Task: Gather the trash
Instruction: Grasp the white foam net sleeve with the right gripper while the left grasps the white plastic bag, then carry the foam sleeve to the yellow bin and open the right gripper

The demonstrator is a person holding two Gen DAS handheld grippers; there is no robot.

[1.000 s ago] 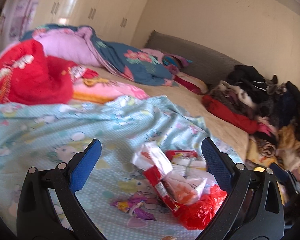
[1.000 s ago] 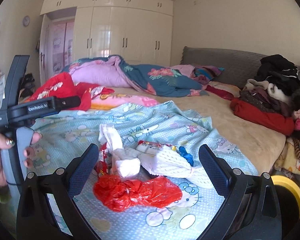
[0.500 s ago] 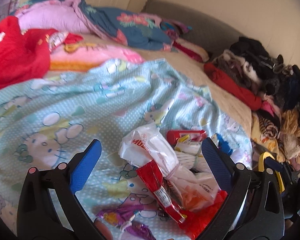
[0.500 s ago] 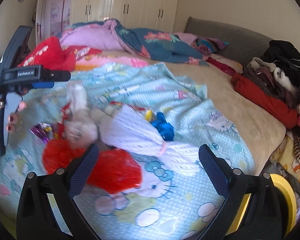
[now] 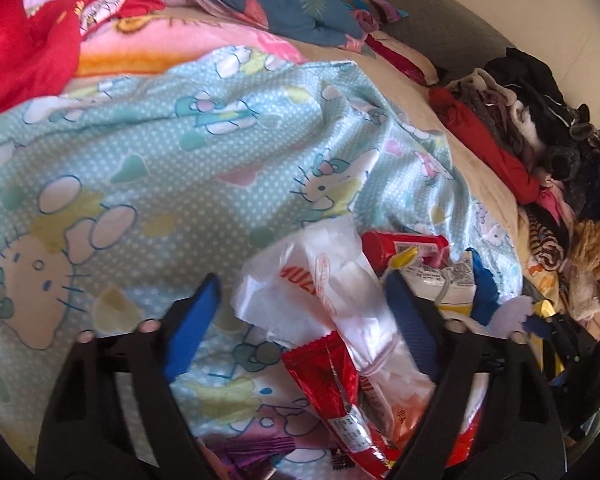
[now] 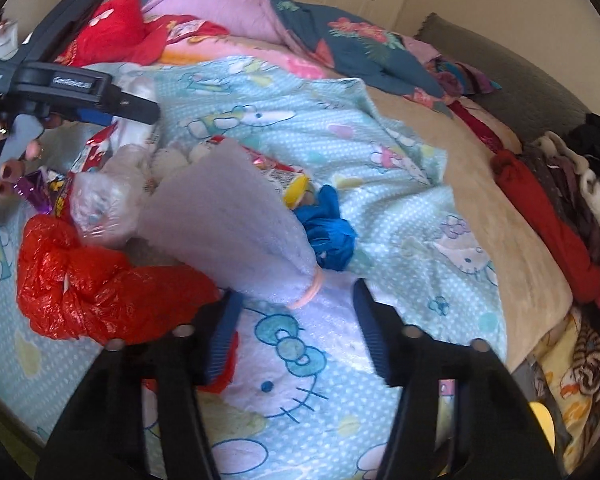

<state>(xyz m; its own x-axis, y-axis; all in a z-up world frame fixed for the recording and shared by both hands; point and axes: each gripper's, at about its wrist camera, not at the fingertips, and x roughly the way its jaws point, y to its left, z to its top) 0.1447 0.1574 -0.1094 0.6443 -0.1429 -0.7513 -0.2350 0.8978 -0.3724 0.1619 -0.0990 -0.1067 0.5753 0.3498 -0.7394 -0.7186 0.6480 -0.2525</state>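
My left gripper point(image 5: 300, 312) is closing round the white wrapper point(image 5: 324, 292) — long axis toward 11 o'clock; right gripper point(image 6: 296, 328) closing, foam sleeve point(image 6: 236, 232) between — neither pinching yet.

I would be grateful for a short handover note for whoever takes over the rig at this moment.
Left gripper: fingers closing around the white plastic bag and red wrapper; pads not yet pressing.
Right gripper: fingers closing around the tail of the white foam net sleeve, below its pink band; no grip yet.
Trash: all in one heap on the Hello Kitty sheet: red plastic bag, crumpled blue piece, purple wrapper, red packet.
Done: nothing collected so far.
Left: finish both grasps, lift, then clear the rest of the heap.
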